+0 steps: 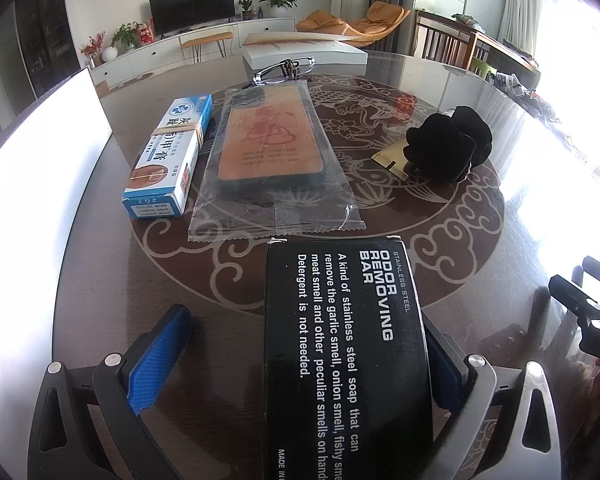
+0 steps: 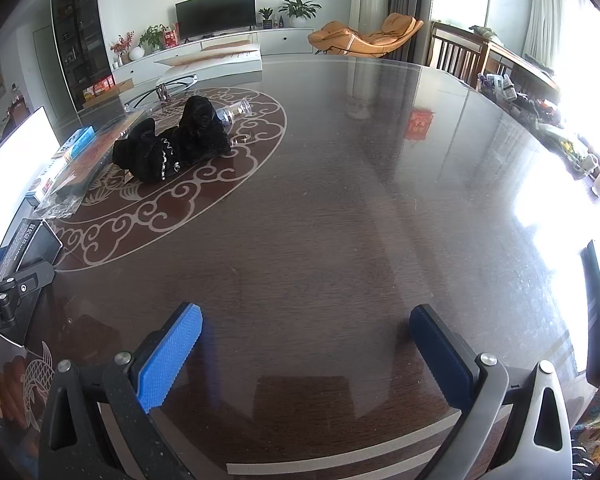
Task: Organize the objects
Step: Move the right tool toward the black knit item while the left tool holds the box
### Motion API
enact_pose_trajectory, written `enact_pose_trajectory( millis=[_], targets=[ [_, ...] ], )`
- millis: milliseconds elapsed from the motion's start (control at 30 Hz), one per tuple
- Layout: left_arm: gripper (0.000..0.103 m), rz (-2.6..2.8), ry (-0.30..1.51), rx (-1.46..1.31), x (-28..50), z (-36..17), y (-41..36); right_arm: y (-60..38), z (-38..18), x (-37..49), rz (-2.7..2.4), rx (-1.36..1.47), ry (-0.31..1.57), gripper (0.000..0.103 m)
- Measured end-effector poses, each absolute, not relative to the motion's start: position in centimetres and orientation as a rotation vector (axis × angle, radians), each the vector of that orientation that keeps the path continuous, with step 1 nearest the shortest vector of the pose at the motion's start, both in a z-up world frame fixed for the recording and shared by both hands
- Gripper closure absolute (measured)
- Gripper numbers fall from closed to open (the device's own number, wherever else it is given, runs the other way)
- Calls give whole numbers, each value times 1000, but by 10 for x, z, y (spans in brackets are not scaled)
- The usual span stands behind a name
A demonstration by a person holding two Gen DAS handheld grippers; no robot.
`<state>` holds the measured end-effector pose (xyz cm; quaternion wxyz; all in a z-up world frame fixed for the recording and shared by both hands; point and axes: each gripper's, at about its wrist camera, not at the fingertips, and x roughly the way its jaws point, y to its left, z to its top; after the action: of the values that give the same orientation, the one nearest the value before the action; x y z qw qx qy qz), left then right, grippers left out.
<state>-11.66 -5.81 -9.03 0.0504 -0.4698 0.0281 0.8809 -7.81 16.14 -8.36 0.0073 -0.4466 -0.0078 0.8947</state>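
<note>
Black box [image 1: 346, 360] lies lower center btwn spread left gripper [image 1: 304, 356], not pinched; prob. being lined up w/ row. Right gripper [image 2: 306, 354] is spread, empty.

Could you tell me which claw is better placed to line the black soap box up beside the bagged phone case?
The left claw: the black soap box already sits between its open fingers, just short of the bagged phone case. The right claw is open over bare table.
</note>
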Motion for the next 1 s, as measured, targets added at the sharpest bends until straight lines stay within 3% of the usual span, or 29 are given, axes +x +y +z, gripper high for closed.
enact_pose_trajectory(
  millis=[900, 967, 1000],
  targets=[
    [0, 2683, 85, -1429, -117, -91, -59, 161, -85, -83, 2802, -1431, -27, 0],
    [0, 2683, 85, -1428, -117, -91, -59, 162, -82, -86, 2797, -1476, 53, 0],
    [0, 2683, 84, -1428, -117, -91, -59, 163, -77, -91, 2819, -1490, 188, 0]
  ],
)
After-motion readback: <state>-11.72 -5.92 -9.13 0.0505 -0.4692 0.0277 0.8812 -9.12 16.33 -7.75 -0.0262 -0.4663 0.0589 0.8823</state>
